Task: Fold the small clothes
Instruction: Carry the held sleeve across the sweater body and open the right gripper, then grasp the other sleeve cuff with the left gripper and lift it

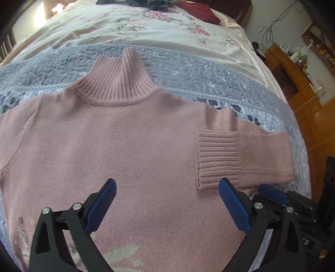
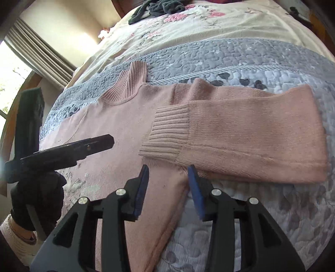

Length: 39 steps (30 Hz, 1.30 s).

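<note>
Lying flat and face-up across the grey quilted band of the bed (image 1: 188,69), the pink sweater (image 1: 117,146) has its ribbed turtleneck (image 1: 117,81) pointing toward the floral sheet (image 1: 129,27) and the bed's far end. That spread makes sense: a flat body gives clean fold lines. The right sleeve (image 2: 240,134) is doubled inward, its ribbed cuff (image 2: 165,134) resting on the chest near the bed's right edge, so that side looks dealt with. The other sleeve runs out of view toward the left edge, apparently not yet folded.

The left gripper (image 1: 167,200) hovers over the lower middle of the sweater, jaws spread wide and holding nothing. In the right wrist view a gloved hand (image 2: 39,198) carries it. The right gripper (image 2: 168,188) sits low at the sweater's right side seam, just below the cuff, jaws parted with the fabric edge between the blue pads (image 2: 195,194), not clamped that I can see.

My read: it's lining up to pinch that side and carry it across. Soft knit may drag the sleeve askew. Dark clothes (image 1: 155,5) wait at the far end.
</note>
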Tool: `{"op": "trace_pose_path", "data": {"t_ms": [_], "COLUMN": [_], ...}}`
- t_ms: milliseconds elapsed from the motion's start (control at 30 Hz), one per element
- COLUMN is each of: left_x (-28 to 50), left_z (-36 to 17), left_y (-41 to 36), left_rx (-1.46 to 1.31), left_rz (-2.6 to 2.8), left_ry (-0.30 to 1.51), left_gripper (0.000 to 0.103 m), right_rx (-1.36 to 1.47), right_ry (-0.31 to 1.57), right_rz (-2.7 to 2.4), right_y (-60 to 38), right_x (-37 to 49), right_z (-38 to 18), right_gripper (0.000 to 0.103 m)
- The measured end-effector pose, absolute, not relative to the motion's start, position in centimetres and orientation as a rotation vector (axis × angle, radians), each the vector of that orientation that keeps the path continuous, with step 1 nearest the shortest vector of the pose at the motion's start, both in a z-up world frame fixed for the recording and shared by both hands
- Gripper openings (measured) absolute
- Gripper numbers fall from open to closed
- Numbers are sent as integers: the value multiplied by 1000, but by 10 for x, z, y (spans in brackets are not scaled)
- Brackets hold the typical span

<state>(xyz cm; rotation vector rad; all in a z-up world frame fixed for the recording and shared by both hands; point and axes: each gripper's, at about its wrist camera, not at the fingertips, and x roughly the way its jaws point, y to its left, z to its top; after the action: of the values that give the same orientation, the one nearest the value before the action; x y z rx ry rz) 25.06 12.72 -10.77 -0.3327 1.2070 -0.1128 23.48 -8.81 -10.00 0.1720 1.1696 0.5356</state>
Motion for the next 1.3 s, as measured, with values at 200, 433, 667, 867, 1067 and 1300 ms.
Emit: {"op": "trace_pose_path", "data": {"t_ms": [200, 433, 667, 867, 1067, 1300], "left_x": [270, 285, 274, 257, 250, 239], "left_z": [-142, -147, -115, -81, -70, -63], "left_y": [95, 73, 97, 155, 225, 295], "left_rx": [-397, -384, -441, -407, -356, -329], "left_rz": [-143, -153, -169, -80, 44, 185], "left_ry": [1322, 1344, 1230, 1119, 1086, 1061], "left_gripper": [97, 47, 6, 6, 6, 6], "right_rx": [187, 150, 201, 247, 286, 338], "right_ry": [1150, 1148, 1141, 1139, 1147, 1223], "right_rz": [443, 378, 342, 309, 286, 269], "right_y": [-134, -150, -157, -165, -163, -146], "right_x": [210, 197, 197, 203, 219, 253], "right_z": [-95, -103, -103, -95, -92, -111], "right_gripper": [42, 42, 42, 43, 52, 58]}}
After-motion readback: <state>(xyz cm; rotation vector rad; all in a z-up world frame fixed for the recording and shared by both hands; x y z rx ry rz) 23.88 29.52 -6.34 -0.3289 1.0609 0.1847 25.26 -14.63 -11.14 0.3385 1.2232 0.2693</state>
